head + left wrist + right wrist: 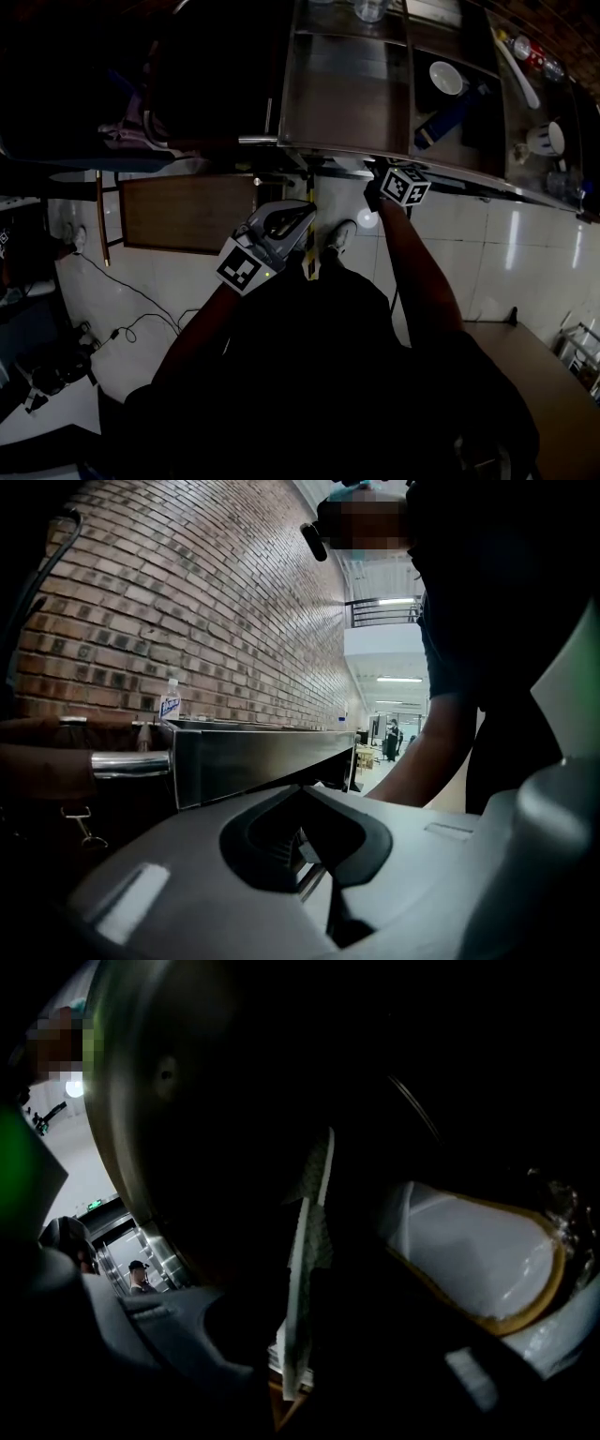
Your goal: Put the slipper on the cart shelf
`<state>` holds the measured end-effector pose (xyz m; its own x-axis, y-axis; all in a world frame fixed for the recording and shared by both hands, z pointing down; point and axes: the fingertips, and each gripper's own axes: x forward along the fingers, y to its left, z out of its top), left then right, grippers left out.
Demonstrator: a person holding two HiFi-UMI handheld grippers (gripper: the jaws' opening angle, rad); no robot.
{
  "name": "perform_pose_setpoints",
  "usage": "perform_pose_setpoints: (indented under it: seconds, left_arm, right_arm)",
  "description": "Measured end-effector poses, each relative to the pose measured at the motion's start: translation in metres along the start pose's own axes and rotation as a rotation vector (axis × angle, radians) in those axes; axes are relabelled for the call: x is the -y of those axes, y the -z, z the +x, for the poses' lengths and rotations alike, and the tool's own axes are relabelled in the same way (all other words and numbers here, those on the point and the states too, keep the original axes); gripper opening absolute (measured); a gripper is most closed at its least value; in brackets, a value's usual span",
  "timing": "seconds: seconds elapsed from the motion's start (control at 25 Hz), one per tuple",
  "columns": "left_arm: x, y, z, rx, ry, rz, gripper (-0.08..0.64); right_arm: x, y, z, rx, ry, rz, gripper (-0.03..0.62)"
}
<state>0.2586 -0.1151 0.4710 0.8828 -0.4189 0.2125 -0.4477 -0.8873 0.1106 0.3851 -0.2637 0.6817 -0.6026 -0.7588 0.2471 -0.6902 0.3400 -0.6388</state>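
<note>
1. Slipper sits edge-on between the jaws of the right gripper. As far as we can read the dim right gripper view, the jaws are clamped on its thin white sole.
2. In the head view that gripper is at the near edge of the steel cart, toward the right. We judge the slipper is being carried in under the top toward a lower shelf and is not yet set down.
3. Our left gripper has its jaws together with nothing between them, and it hangs near and left of the cart's rim.
4. First risk: the grip is only on a thin edge. The slipper could pivot or slide out if it catches the cart frame on the way in.
5. Second risk: a white dish with a yellowish rim lies just right of the slipper in the right gripper view. Pushing in too far to the right could knock it.
6. Third risk: the space under the top is very dark, and we cannot tell how much bare shelf there is. Letting go too early could drop the slipper to the floor.
</note>
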Motion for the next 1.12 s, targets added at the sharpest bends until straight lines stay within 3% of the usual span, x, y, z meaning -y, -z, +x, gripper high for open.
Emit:
perform_pose_setpoints:
  seconds: [0.24,0.44,0.56,0.68,0.8,0.96,1.12]
  left_arm:
    - [0.003,0.002,-0.002,-0.003,-0.016,-0.005,0.0]
    - [-0.001,0.004,-0.011,-0.004,-0.045,-0.007,0.001]
    - [-0.003,0.007,-0.015,-0.012,-0.06,-0.014,0.001]
    - [-0.004,0.008,-0.017,-0.011,-0.07,-0.022,0.001]
    - [-0.003,0.008,-0.017,-0.01,-0.072,-0.022,0.001]
    - [-0.003,0.005,-0.017,0.0,-0.07,-0.015,0.0]
    - [-0.002,-0.001,-0.016,0.017,-0.071,-0.011,0.0]
  right_arm:
    - [0.008,-0.004,0.01,0.015,0.046,-0.013,0.067]
    - [0.011,-0.008,0.014,0.008,0.152,-0.177,0.098]
    - [0.014,-0.011,0.015,-0.001,0.211,-0.259,0.138]
    - [0.017,-0.014,0.014,-0.001,0.256,-0.302,0.246]
    - [0.017,-0.018,0.009,-0.006,0.291,-0.341,0.296]
    - [0.012,-0.018,0.001,-0.026,0.279,-0.38,0.299]
    - [-0.005,-0.008,-0.015,-0.066,0.214,-0.395,0.299]
